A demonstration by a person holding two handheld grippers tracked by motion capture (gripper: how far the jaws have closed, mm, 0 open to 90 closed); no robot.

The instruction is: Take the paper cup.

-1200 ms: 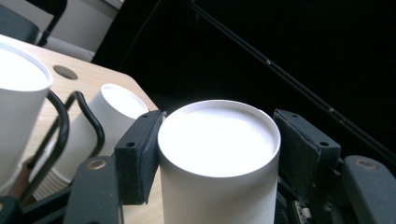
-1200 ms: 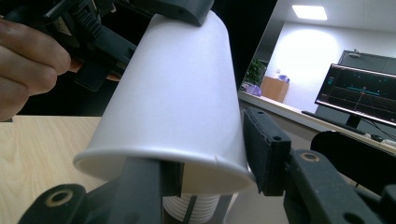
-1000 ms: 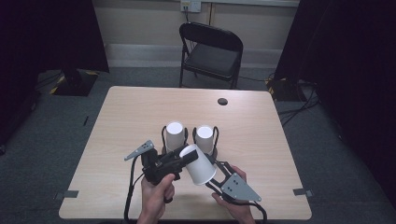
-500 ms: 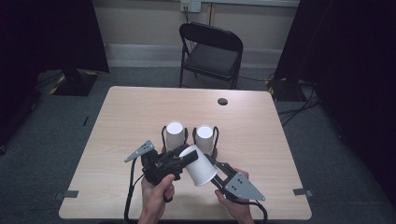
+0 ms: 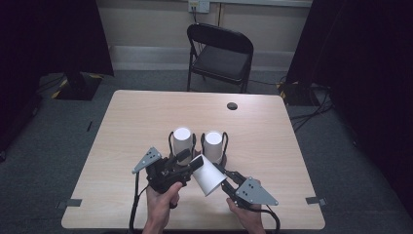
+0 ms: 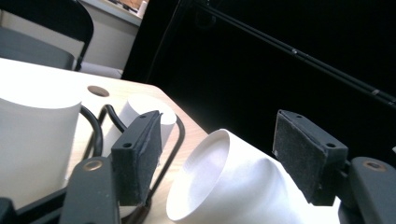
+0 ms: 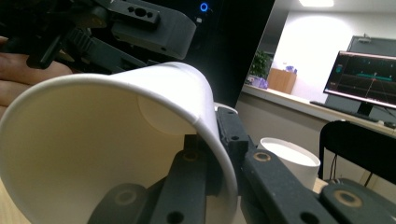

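Two white paper cups stand upside down side by side mid-table, the left cup (image 5: 181, 141) and the right cup (image 5: 213, 143), each with black wire loops (image 6: 95, 126) around it. A third white cup (image 5: 209, 175) hangs tilted above the table in front of them. My right gripper (image 5: 220, 174) is shut on its wall near the rim, one jaw inside the cup (image 7: 107, 140) and one outside. My left gripper (image 5: 190, 161) is open, its pads (image 6: 140, 154) on either side of the cup's base end (image 6: 224, 186).
The wooden table (image 5: 136, 122) has a round cable hole (image 5: 232, 106) at the back right. A black folding chair (image 5: 221, 51) stands behind it. Dark curtains hang on both sides. A monitor (image 7: 366, 79) shows in the right gripper view.
Almost nothing differs. The tilted cup and both hands have shifted only slightly.
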